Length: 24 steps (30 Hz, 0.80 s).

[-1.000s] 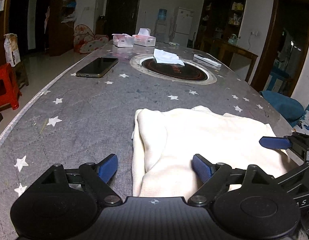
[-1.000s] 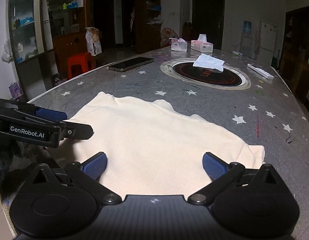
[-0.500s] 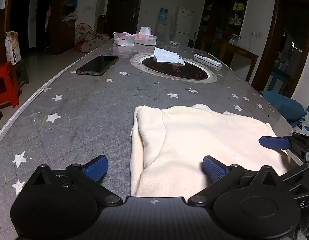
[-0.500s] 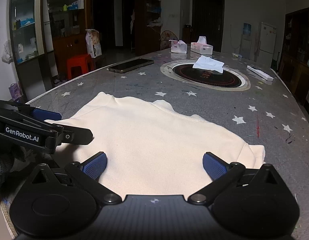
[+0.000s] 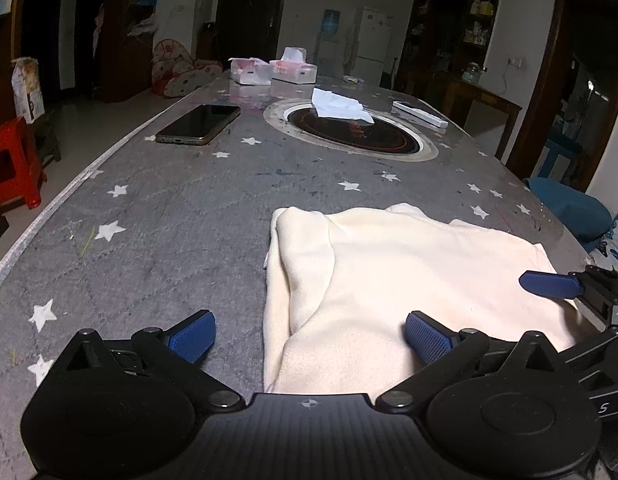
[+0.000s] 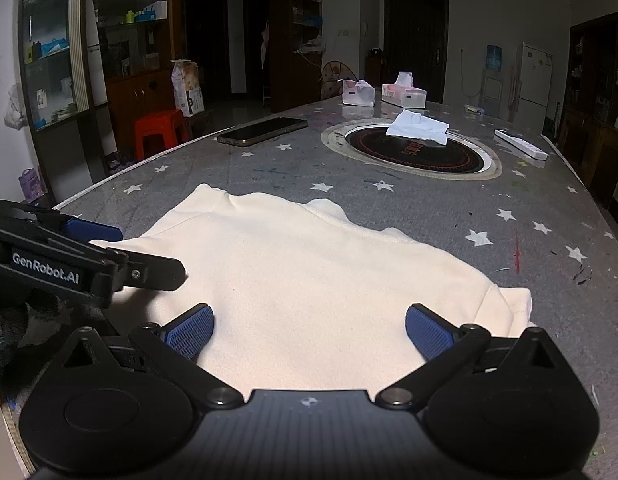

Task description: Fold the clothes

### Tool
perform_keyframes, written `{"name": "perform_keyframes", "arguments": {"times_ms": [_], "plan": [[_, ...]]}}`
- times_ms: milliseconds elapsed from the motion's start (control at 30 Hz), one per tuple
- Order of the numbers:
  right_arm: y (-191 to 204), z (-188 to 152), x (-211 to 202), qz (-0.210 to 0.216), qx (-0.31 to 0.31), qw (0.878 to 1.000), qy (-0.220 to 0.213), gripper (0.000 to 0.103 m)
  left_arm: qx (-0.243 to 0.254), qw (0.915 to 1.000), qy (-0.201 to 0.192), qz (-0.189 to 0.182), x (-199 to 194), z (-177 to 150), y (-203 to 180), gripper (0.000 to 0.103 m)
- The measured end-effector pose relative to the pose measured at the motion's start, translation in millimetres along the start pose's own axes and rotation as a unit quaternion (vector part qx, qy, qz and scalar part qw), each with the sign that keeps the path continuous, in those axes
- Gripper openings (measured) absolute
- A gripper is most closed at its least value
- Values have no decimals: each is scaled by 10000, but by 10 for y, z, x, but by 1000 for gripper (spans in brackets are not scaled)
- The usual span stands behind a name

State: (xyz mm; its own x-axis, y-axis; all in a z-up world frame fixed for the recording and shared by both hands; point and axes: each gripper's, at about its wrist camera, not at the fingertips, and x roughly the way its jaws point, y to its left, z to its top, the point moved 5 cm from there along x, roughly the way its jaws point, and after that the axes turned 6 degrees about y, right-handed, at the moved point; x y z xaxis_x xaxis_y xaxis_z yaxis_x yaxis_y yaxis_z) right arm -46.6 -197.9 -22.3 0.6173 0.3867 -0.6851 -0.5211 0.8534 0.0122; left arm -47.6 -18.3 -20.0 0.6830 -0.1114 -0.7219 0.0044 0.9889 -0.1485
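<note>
Cream fleece garment [image 6: 321, 276], folded flat, a doubled flap along its left edge [image 5: 297, 264], soft creases, no print. It lies at the near end of the table [image 5: 181, 216], which has a grey cover with white stars. Further up the table: phone [image 5: 199, 124], round inset hotplate [image 6: 413, 152] with a tissue [image 6: 419, 128] on it, two tissue boxes [image 6: 379, 94]. Dim room, dark wood shelving, red stool [image 6: 159, 128], fridge [image 6: 535, 74]. Garment's long axis runs across the table, left to right. Left gripper [image 5: 309, 334] has jaws spread wide, straddling the garment's left edge. Right gripper [image 6: 309, 332] has jaws spread wide over the right part, nothing clamped.
</note>
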Motion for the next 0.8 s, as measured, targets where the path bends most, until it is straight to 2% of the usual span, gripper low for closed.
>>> {"name": "perform_keyframes", "arguments": {"times_ms": [233,500,700,800], "plan": [[9,3,-4,-44,-45,10000,-2,103,-260,9995,-104,126,-160,-31,169,103],[96,63,-119,-134,-341,9993,-89,103,-333,9980,-337,421,-344,-11,347,103],[416,94,-292,142,-969,9951,-149,101,-618,9962,-375,493,-387,1,522,103],[617,98,-323,315,-1288,9911,-111,95,-721,9957,-404,423,-414,17,560,102]]}}
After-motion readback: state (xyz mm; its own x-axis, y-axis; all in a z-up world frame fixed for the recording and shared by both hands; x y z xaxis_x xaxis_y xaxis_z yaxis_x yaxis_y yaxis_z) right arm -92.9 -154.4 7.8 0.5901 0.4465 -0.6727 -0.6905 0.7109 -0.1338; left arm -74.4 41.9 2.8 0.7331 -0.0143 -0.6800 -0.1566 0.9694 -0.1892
